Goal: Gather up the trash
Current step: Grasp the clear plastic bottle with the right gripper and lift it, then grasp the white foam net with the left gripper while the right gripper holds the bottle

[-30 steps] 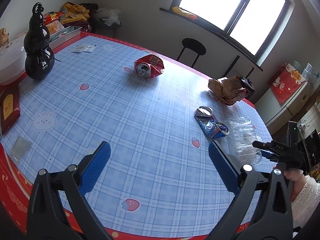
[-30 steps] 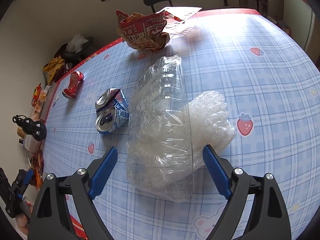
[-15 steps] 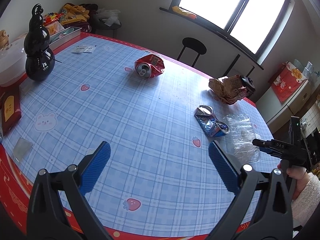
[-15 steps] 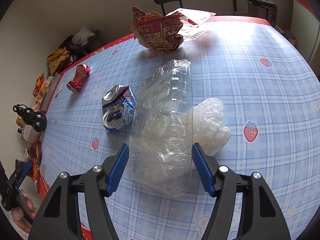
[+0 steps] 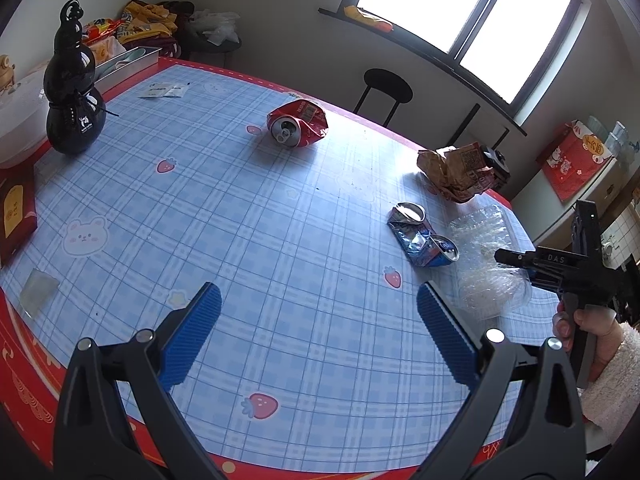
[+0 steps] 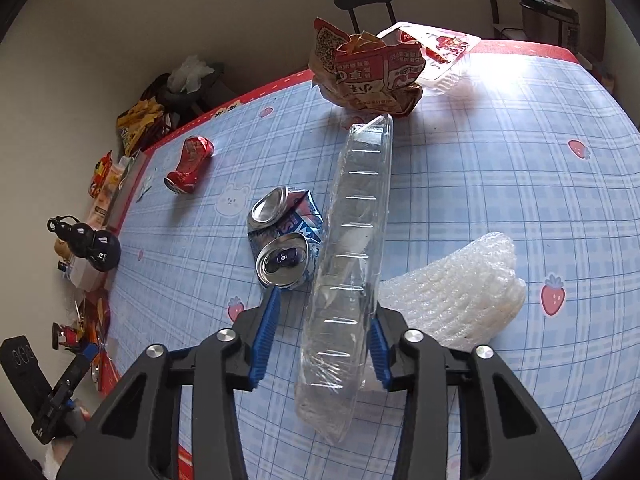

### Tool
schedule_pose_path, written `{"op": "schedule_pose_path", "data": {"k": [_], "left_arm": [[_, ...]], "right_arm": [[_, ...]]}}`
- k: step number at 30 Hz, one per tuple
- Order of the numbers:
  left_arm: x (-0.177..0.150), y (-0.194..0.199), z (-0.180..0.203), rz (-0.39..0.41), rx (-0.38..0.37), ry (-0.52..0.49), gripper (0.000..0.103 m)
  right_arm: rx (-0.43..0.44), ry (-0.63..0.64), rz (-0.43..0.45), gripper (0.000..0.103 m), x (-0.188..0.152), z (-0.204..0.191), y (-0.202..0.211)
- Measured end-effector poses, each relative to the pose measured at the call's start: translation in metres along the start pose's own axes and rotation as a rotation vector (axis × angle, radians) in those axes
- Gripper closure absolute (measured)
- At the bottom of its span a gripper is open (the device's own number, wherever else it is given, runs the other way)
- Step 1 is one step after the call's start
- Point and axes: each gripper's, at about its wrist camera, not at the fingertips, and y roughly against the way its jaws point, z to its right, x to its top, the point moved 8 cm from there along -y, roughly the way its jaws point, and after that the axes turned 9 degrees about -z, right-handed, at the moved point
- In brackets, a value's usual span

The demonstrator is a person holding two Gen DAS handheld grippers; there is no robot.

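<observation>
In the right wrist view a clear plastic container [image 6: 348, 264] stands on edge between the blue pads of my right gripper [image 6: 324, 316]. The jaws are closing and squeeze it narrow. A white foam net [image 6: 460, 300] lies against its right side. A crushed blue can [image 6: 284, 240] lies just left of the left pad. Farther off are a crumpled snack bag [image 6: 368, 76] and a crushed red can [image 6: 188, 164]. My left gripper [image 5: 318, 292] hangs open over bare tablecloth [image 5: 240, 208], nothing between its pads. From there the container [image 5: 488, 276] shows at the right, with a hand [image 5: 592, 320] holding the right gripper.
A black gourd-shaped bottle [image 5: 74, 100] and a white bowl [image 5: 16, 120] stand at the table's far left. A clear tray with a red label [image 6: 436, 48] sits behind the snack bag. A black stool [image 5: 386, 88] stands beyond the far edge. The red table border [image 5: 32, 380] runs close below my left gripper.
My right gripper's jaws have come together around the clear container, which went from lying broad and flat to standing narrow on edge. The right gripper moved forward. My left gripper stayed put.
</observation>
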Motion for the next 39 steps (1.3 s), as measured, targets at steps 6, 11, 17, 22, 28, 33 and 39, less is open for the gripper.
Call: {"op": "schedule_pose_path", "data": {"k": [6,11,17,22,28,33,39], "left_arm": [[0.0,0.0,-0.007,-0.002,0.013,0.017,0.006],[0.002,-0.002,-0.005,-0.009,0.009,0.019,0.006],[0.011,-0.014,0.021,-0.033,-0.013,-0.042,0.006],[0.022,-0.027,0.05,-0.044,-0.037,-0.094,0.007],[0.035,-0.042,0.081,-0.065,-0.075,-0.143,0.007],[0.037,-0.053,0.111,-0.079,-0.105,-0.196,0.007],[0.027,-0.057,0.131,-0.105,-0.135,-0.222,0.007]], "right_arm": [[0.04,-0.004,0.02,0.085,-0.007,-0.007,0.011],[0.075,0.017,0.073,0.086,-0.008,-0.013,0.036],[0.104,0.026,0.169,0.086,-0.008,-0.014,0.08],[0.121,-0.002,0.24,0.086,-0.009,0.0,0.114],[0.147,-0.066,0.292,0.086,-0.011,0.025,0.145],[0.306,-0.205,0.27,0.086,-0.023,0.047,0.146],[0.305,-0.275,0.254,0.086,-0.038,0.061,0.134]]}}
